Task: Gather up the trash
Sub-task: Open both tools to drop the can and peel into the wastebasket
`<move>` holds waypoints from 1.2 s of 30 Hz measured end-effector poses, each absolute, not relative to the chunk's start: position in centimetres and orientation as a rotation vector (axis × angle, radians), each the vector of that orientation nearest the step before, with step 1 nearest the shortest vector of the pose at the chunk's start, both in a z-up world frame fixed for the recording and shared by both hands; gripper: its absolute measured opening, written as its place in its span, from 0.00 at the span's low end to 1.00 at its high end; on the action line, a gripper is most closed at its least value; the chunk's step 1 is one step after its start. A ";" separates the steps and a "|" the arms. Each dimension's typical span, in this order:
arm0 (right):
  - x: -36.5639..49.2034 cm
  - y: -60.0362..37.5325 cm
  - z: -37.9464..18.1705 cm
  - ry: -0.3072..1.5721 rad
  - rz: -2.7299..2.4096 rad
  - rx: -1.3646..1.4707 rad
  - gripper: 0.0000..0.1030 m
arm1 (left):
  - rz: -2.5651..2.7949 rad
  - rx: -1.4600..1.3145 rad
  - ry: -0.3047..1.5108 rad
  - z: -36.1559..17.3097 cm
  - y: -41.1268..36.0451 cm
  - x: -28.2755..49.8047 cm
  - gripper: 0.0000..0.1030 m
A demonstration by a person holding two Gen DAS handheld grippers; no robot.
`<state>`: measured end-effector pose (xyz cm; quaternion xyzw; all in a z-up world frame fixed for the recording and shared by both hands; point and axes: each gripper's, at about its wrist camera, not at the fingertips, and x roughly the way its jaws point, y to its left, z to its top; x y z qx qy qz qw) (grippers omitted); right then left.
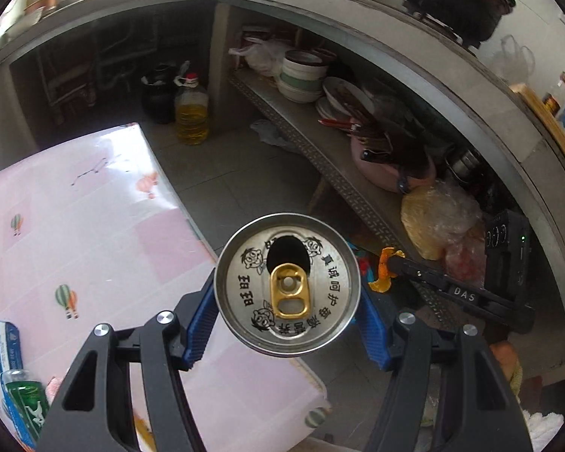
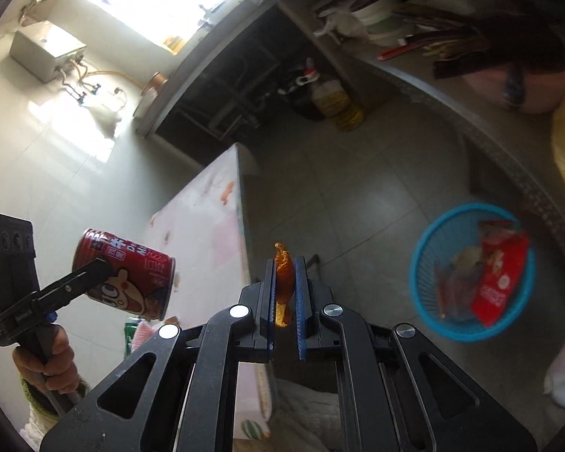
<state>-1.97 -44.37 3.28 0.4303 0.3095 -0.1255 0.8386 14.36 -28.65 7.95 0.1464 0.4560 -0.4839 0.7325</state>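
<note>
At frame centre of the left wrist view, the left gripper [image 1: 287, 286] is clamping an opened red can [image 1: 287, 286] over the table [image 1: 75, 226] edge. Centrally in the right wrist view, the right gripper [image 2: 284, 282] is pinching an orange peel [image 2: 284, 275]; the blue basket [image 2: 425, 301] of trash is sitting lower right on the floor.

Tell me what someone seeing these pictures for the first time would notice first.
Most striking is the opened red drink can, clamped between the left gripper's blue pads, its silver top and gold pull tab facing the left wrist camera. Next, the right gripper pinches a piece of orange peel. On the floor to its right sits a blue basket already holding a red wrapper.
</note>
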 end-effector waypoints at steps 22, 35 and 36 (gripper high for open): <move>-7.5 -53.6 -17.0 0.896 -0.625 1.129 0.48 | -1.102 0.582 1.246 -9.9 -51.4 6.8 0.71; -10.1 -50.9 -17.0 0.899 -0.638 1.073 0.51 | -1.090 0.485 1.202 -5.7 -46.3 7.9 0.72; -10.3 -50.4 -16.6 0.897 -0.636 1.063 0.53 | -1.089 0.491 1.188 -5.2 -45.6 7.8 0.72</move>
